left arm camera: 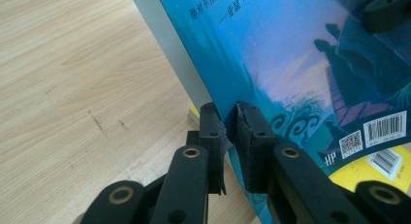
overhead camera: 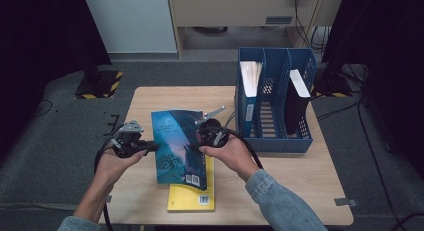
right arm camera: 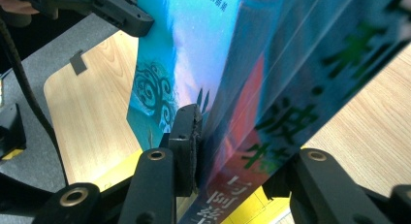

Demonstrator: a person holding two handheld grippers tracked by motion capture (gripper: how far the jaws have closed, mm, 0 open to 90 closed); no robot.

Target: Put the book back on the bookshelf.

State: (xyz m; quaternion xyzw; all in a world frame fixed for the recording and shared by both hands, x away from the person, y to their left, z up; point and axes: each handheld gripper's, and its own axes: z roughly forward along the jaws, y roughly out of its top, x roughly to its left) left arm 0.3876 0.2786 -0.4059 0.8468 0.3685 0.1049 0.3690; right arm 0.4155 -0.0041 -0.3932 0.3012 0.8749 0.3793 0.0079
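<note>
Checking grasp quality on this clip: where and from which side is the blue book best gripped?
By its two long edges, one gripper from each side. The blue book is thin, flat and tilted up off the yellow book, so both edges are free; the left gripper clamps one, the right gripper the spine.

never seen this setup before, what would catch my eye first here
The blue book at the table's middle stands out: it is held up between the left gripper on its left edge and the right gripper on its spine side. A yellow book lies under it, and a blue file rack stands at the back right.
</note>
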